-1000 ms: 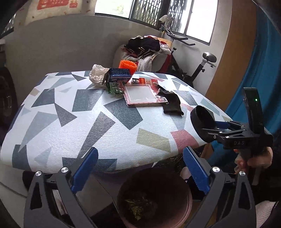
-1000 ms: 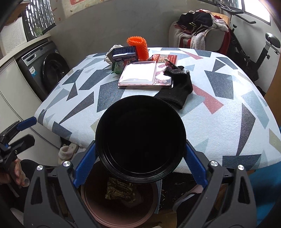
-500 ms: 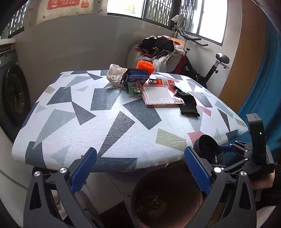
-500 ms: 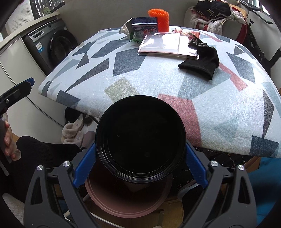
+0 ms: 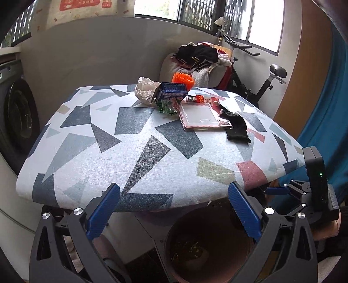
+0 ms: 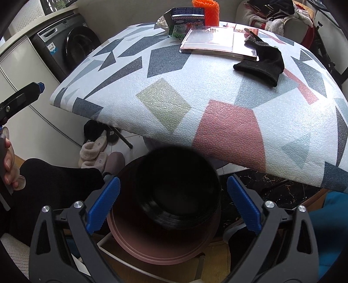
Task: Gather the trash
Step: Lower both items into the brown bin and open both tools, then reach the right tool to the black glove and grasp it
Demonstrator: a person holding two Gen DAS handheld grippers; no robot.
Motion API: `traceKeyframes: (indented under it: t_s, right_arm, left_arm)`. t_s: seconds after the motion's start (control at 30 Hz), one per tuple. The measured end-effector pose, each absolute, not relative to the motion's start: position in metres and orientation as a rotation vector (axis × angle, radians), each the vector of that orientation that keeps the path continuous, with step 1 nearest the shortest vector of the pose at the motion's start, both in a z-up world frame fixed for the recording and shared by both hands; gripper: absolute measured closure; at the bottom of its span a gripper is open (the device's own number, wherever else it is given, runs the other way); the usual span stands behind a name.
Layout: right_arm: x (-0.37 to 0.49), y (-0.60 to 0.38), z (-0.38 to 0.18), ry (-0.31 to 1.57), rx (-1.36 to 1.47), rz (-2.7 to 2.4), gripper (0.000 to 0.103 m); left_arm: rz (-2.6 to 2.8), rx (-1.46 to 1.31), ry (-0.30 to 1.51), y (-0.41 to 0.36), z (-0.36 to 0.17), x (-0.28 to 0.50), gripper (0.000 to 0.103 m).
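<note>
the right gripper (image 6: 173,203) is opening, releasing the round black plastic bowl (image 6: 177,189) into the reddish-brown bin (image 6: 161,246); crumpled paper (image 5: 145,89) remains on the tabletop (image 5: 139,139).

I see the bin (image 6: 161,250) on the floor just in front of the table (image 6: 217,108) edge, with the bowl (image 6: 178,189) over its mouth. On the table's far side, the glove (image 6: 263,63) lies right of the flat package (image 6: 208,41); the carton (image 6: 187,17) stands behind it.

Daylight from windows (image 5: 217,15), fisheye-warped edges, blurred black bowl (image 6: 178,187)
</note>
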State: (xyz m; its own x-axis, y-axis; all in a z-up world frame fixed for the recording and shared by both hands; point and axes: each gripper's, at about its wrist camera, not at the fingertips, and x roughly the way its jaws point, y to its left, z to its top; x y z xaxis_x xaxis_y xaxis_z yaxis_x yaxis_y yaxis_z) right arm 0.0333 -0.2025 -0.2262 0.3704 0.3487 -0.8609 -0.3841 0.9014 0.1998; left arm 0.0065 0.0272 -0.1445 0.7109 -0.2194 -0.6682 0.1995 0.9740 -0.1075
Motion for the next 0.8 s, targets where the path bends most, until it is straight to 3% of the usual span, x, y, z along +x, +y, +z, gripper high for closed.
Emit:
traceKeyframes:
  t_s: [0.8]
  right_arm:
    - [0.09, -0.264, -0.172, 0.901, -0.043, 0.308, 0.006]
  left_arm:
    - [-0.169, 0.081, 0.648, 0.025, -0.12, 0.032, 0.006]
